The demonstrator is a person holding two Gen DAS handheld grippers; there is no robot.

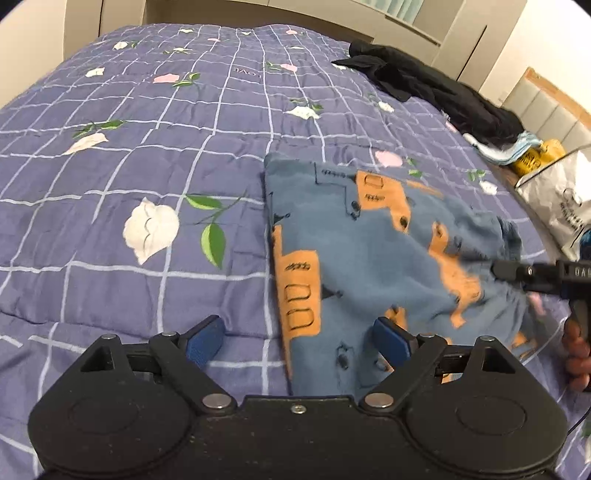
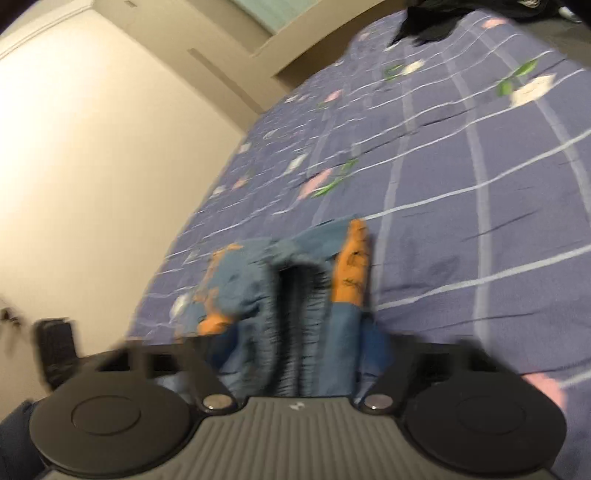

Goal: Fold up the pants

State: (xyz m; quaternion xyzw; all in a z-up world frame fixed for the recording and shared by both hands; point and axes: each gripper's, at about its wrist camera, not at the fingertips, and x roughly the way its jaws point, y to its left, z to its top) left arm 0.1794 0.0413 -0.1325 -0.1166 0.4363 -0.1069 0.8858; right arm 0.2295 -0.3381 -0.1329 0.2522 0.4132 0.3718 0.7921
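On the bed: quilt (image 1: 129, 166), purple w/ white grid lines, white & pink flowers, green leaves; covers nearly whole surface in both views.

Pants (image 1: 369, 258): blue fabric w/ orange patches & dark line drawings; lie on quilt right of centre in left wrist view, partly folded, straight left edge, right side bunched & lifted.

Left gripper (image 1: 299, 341): low over quilt at near edge of pants; jaws stand wide apart; blue pads (image 1: 205, 341) clear of cloth on left side, right pad over the pants; nothing pinched.

Right gripper (image 2: 295, 332): clamped on pants (image 2: 314, 314); gathered waistband-like ribbed cloth runs between fingers, fabric bunched on both sides; view blurred; pads mostly hidden by cloth. Same gripper seen in left wrist view at right edge (image 1: 498, 267), tip at the lifted fabric; part of a hand (image 1: 578, 354) below it.

Other items, far right of bed: black clothes (image 1: 424, 88) in a heap; light blue cloth (image 1: 513, 147); yellow item (image 1: 535, 158), unclear; white bag (image 1: 561, 195) off bed edge.

Beyond: pale wall (image 2: 92, 166); cupboard fronts (image 1: 424, 29).
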